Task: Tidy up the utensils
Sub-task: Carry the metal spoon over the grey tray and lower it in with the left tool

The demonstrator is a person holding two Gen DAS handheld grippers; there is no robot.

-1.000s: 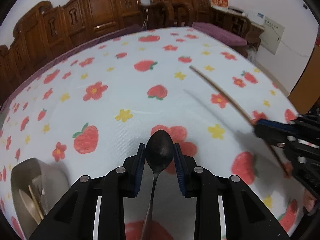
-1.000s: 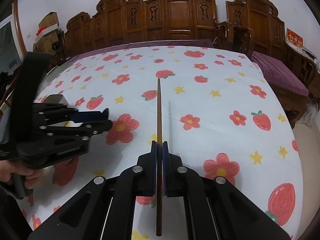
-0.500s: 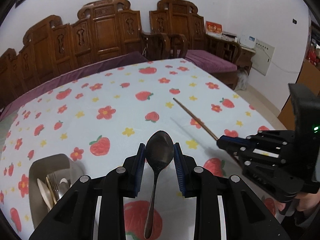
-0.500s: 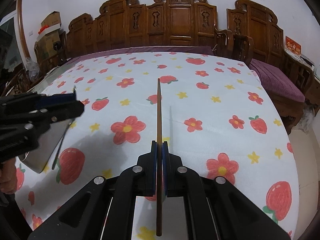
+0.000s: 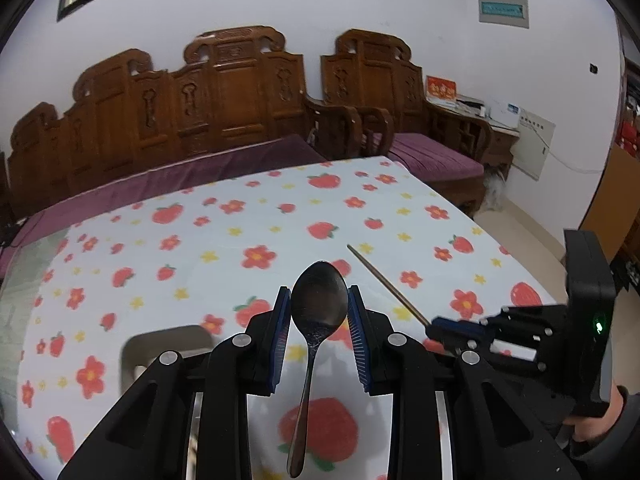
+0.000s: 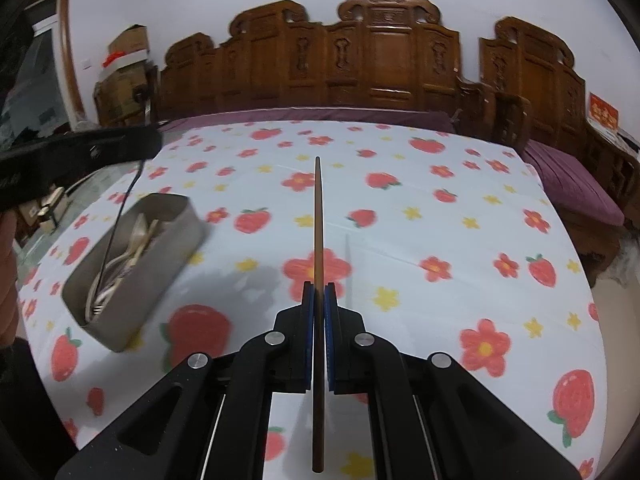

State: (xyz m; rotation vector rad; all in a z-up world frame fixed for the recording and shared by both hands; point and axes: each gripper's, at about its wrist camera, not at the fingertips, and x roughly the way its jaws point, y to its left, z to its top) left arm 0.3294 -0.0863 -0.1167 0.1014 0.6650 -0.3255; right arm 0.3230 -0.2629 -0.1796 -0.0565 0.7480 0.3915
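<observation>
Carved wooden benches line the white wall behind a surface (image 6: 400,216) spread with a strawberry-and-flower cloth. At the lens, the left tool (image 5: 319,312) pinches a metal spoon (image 5: 316,320) by the sides of its bowl, the handle hanging down toward the camera. The right tool (image 6: 318,308) is pressed together on a brown chopstick (image 6: 318,240), which runs straight forward past the pads.

Both tools have risen over the past second: the left view, close over the cloth a moment ago, now takes in the whole far wall, and the cloth has dropped away under both utensils. In the right view a grey metal tray (image 6: 176,248), absent a second ago, now sits at left with cutlery already inside, and the spoon's handle hangs over it. That suggests both pick-ups are done and the carry to the tray is under way, with neither utensil yet dropped in.

Legible writing is scarce: a red card on the side cabinet (image 5: 440,88) and a framed wall notice (image 5: 503,8) are too small to read.
</observation>
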